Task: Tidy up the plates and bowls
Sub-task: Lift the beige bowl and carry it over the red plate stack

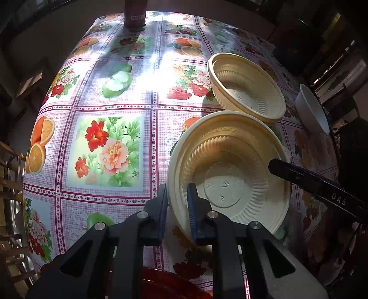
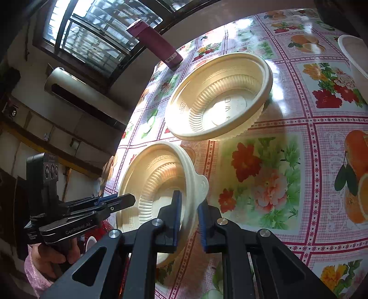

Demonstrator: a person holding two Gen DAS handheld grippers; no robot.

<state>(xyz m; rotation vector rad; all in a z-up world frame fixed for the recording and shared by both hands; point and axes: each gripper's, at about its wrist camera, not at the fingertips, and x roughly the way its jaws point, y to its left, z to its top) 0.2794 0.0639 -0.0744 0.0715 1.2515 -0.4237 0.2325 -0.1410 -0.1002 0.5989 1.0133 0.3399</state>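
Observation:
A cream ribbed bowl (image 1: 230,170) is held tilted above the table by both grippers. My left gripper (image 1: 177,195) is shut on its near rim. My right gripper (image 2: 189,204) is shut on the opposite rim (image 2: 193,184), beside a small handle tab; one of its fingers shows in the left wrist view (image 1: 299,177). The left gripper also shows in the right wrist view (image 2: 115,202). A second cream bowl (image 1: 248,87) stands on the table just beyond; it also shows in the right wrist view (image 2: 220,96).
The table wears a floral and fruit cloth (image 1: 110,147). A maroon bottle (image 1: 134,16) stands at the far edge. A white bowl (image 1: 312,108) sits at the right edge. A red dish (image 1: 165,285) lies under the left gripper.

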